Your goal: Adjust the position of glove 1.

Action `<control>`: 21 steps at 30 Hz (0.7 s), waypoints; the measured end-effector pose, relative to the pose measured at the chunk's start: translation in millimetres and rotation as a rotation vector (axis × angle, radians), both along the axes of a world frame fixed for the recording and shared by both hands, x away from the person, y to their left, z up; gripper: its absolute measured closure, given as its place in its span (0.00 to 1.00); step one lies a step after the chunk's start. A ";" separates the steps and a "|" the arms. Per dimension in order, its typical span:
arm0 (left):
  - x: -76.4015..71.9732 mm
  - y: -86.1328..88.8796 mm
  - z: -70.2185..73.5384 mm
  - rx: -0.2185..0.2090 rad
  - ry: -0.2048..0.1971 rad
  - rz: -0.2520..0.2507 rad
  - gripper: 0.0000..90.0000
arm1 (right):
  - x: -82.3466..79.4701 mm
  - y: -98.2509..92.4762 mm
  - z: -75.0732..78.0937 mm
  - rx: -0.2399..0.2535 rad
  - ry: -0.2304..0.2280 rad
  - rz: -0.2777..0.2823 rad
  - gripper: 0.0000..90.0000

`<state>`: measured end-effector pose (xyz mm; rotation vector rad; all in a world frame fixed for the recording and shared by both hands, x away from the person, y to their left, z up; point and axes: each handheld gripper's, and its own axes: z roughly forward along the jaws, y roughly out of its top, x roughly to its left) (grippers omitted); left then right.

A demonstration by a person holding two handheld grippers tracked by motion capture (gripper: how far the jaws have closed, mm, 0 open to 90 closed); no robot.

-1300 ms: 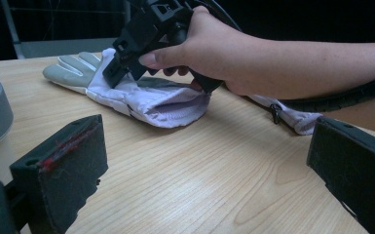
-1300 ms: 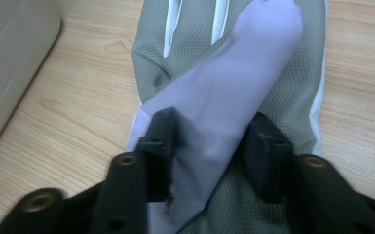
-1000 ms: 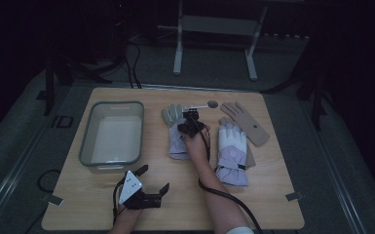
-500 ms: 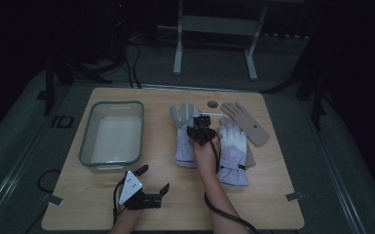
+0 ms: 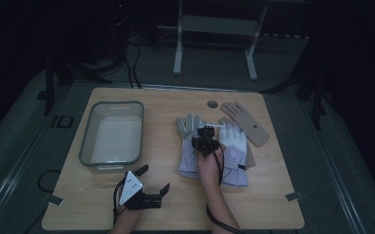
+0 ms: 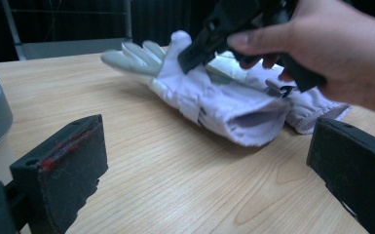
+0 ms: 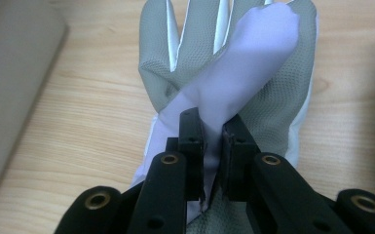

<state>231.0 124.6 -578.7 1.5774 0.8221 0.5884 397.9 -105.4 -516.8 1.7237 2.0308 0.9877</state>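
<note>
Between the right tool's [image 7: 213, 146] clenched jaws: thumb fabric of the lavender work glove [image 7: 234, 83], pinched so as to drag it across the surface [image 5: 272, 204]. Long axis directed away from that tool, fingers farthest, cuff nearest. Left tool [image 5: 148, 187] released, resting idle nearby.

Bench [image 5: 97, 204]: pale wood, fine brown grain lines. Tub [image 5: 111, 134]: grey rim, whitish inside. Left glove [image 7: 282, 97]: lavender-white back, grey palm and fingers with a fine dotted texture. Right glove [image 5: 236, 146]: the same lavender-white with a dark tab at the cuff, colour hard to read in the dim light. Third glove [image 5: 246, 122]: tan-beige, small dark mark. Small round disc [image 5: 213, 104]: grey. Right tool [image 7: 212, 146]: black, brass-coloured rivets. Left tool [image 6: 209, 165]: black pads, one smeared red; white plate on top.
</note>
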 end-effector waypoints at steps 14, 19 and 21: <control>0.0 -0.1 0.0 0.000 0.001 0.000 0.02 | 4.7 -0.8 -15.3 0.015 0.025 0.006 0.79; 0.1 0.0 0.1 0.002 0.001 -0.001 0.02 | 0.1 -5.4 2.7 0.051 -0.018 0.039 0.55; 0.1 -0.1 0.0 0.003 0.000 -0.002 0.02 | -1.6 -8.5 12.9 0.064 -0.045 0.062 0.44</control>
